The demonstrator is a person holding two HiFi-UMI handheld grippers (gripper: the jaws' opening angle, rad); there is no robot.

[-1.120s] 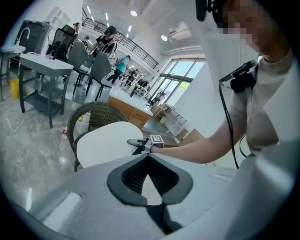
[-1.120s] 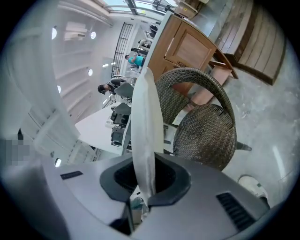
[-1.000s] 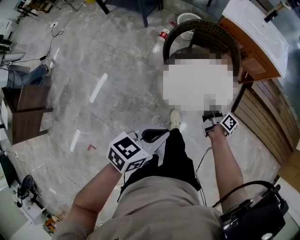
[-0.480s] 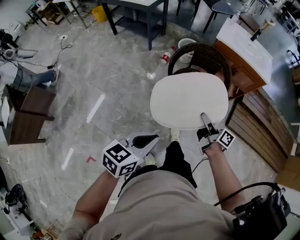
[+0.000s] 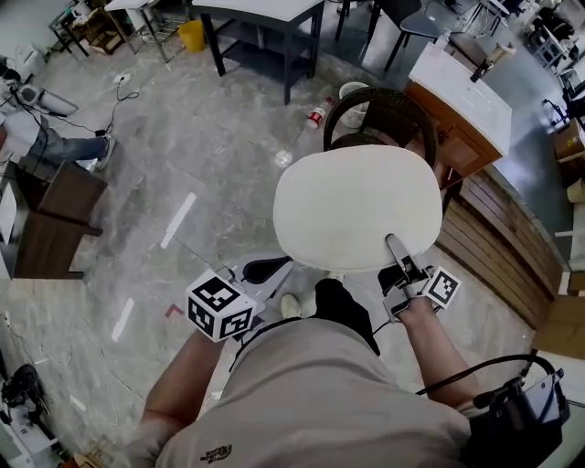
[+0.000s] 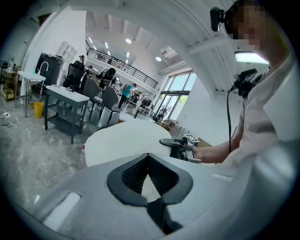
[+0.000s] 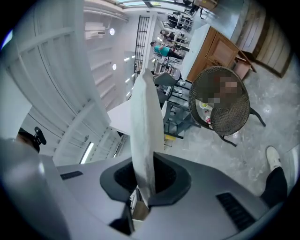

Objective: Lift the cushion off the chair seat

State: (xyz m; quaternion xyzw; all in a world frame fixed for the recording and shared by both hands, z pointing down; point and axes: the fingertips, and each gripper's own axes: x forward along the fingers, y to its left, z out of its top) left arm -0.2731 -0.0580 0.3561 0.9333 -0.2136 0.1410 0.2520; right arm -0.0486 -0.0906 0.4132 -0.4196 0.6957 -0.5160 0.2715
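The cushion [image 5: 356,208] is a pale, rounded pad held up in the air, covering most of the dark wicker chair [image 5: 370,114] below it. My right gripper [image 5: 396,249] is shut on its near edge, one finger lying on top. In the right gripper view the cushion [image 7: 142,122] stands edge-on between the jaws of the right gripper [image 7: 143,173], and the chair [image 7: 220,101] stands on the floor beyond. My left gripper [image 5: 265,270] hangs apart to the left, shut and empty. In the left gripper view, past the left gripper [image 6: 148,157], the cushion [image 6: 122,140] shows.
A wooden cabinet with a white top [image 5: 462,96] stands right of the chair, with slatted wooden boards [image 5: 498,247] nearer me. A dark-legged table [image 5: 260,14], a white basket [image 5: 352,91] and a bottle [image 5: 316,116] lie behind. A brown cabinet [image 5: 50,219] stands far left.
The cushion has risen off the chair seat toward me, carried by the right gripper. The left gripper has drifted left, still empty.
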